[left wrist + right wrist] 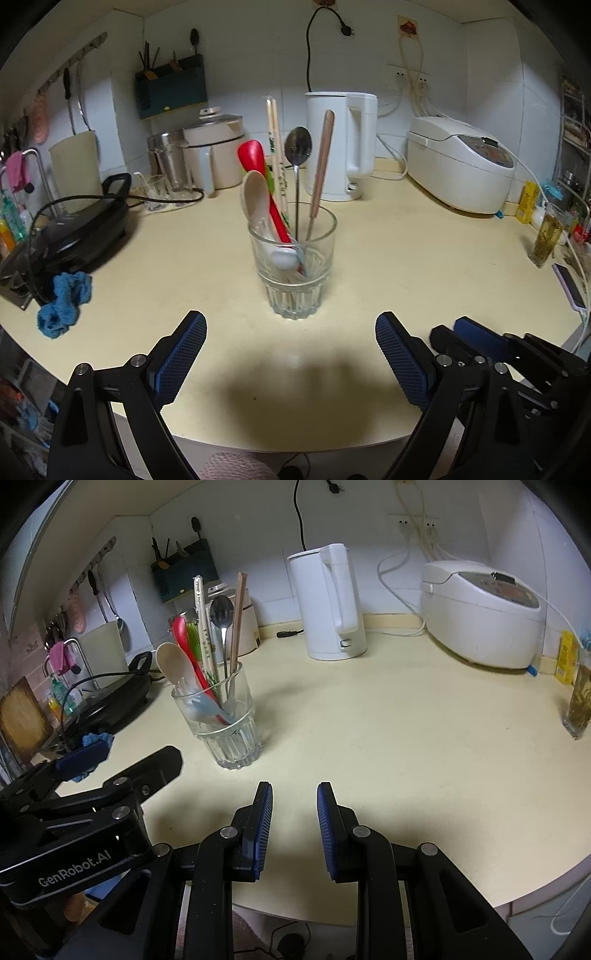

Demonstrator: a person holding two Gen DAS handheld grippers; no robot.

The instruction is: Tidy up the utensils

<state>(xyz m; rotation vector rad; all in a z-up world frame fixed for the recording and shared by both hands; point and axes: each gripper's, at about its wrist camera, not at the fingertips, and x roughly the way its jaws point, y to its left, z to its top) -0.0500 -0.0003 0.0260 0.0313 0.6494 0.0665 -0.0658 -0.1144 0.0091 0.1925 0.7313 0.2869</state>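
My left gripper (pixel 291 334) fingers spread wide, my right gripper (pixel 294 797) fingers narrow, both empty; utensils stand in the glass (pixel 293 266) on the tabletop (pixel 424 266).

One ribbed glass (pixel 293 258) stands on the worktop (pixel 424 266), holding three spoons: one red (pixel 255 162), one cream (pixel 255 195), one metal (pixel 297 146). It also holds one wrapped pair of chopsticks (pixel 274 133) and one wooden-handled utensil (pixel 323 155). One white kettle (pixel 338 144) and one rice cooker (pixel 460 164) sit behind.
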